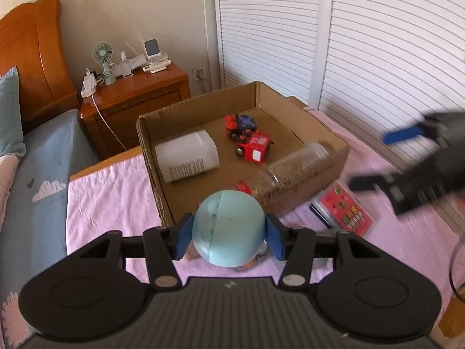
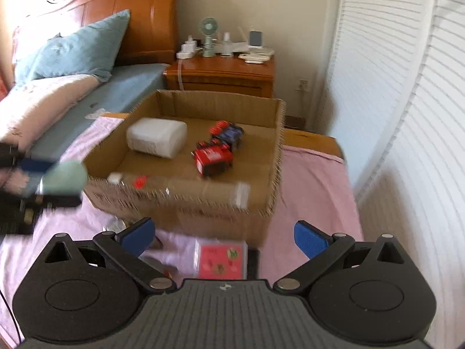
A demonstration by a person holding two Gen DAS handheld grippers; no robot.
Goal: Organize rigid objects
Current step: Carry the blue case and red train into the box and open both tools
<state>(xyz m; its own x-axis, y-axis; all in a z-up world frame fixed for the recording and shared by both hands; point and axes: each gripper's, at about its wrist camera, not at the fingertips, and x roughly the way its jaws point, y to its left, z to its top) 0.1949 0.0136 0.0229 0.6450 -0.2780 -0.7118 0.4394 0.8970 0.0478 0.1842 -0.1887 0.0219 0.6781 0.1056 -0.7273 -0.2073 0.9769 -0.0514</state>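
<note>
My left gripper (image 1: 229, 234) is shut on a pale blue ball (image 1: 229, 221), held over the pink sheet just short of the cardboard box (image 1: 325, 171). From the right wrist view that ball (image 2: 65, 180) shows at the left edge, blurred. A clear jar (image 1: 290, 171) with a red cap is smeared across the box's near wall; whether it rests there I cannot tell. My right gripper (image 2: 225, 238) stands open and empty in front of the box, with the same jar (image 2: 186, 189) a blurred streak beyond it. In the box lie a white container (image 1: 187, 157) and a red and blue toy car (image 1: 247, 141).
A red card pack (image 2: 222, 261) lies on the pink sheet (image 2: 311, 192) right before the box. A wooden nightstand (image 1: 139, 93) with a small fan and chargers stands behind it, a bed with a teal pillow (image 2: 75, 49) to the left, and white louvred doors (image 1: 363, 43) on the right.
</note>
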